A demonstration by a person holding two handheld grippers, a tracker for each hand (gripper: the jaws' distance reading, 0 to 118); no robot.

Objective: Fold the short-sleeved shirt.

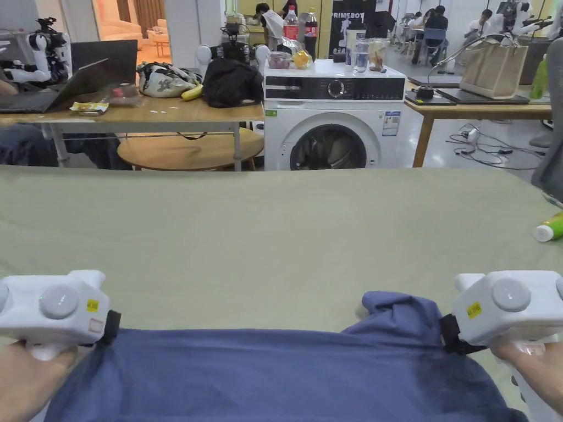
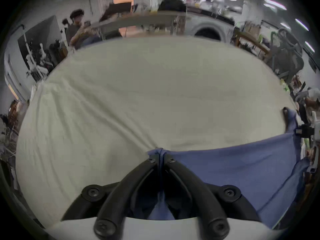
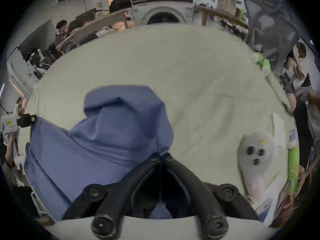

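A black sign [image 1: 352, 25] at the back of the room has white letters that spell PRIMEBOT. Two soda bottles [image 1: 299, 23] with red labels stand on top of a white washing machine [image 1: 330, 123]; the words on them are too small to read. Each gripper has a little yellow sticker, and its marks are too small to read too.

The work table [image 1: 275, 231] is big and covered with a pale green cloth that has a few soft wrinkles. A green bottle [image 1: 550, 228] lies on its side at the right edge. Past the table stand wooden desks with a laptop [image 1: 60, 88], a black bag [image 1: 231, 82], a banana [image 1: 192, 92] and a tan tote bag [image 1: 493, 68]. People sit far back in the room.

The short-sleeved shirt [image 1: 275, 373] is blue. It hangs at the near edge of the table, pulled out wide between the two grippers. Its top edge runs almost straight, and near the right side a bunched lump of cloth sticks up.

The left gripper [image 2: 161, 157] has its jaws closed tight on a pinch of the blue cloth at the left corner. The right gripper [image 3: 160, 157] has its jaws closed tight on the cloth just below the lump. A hand holds each gripper
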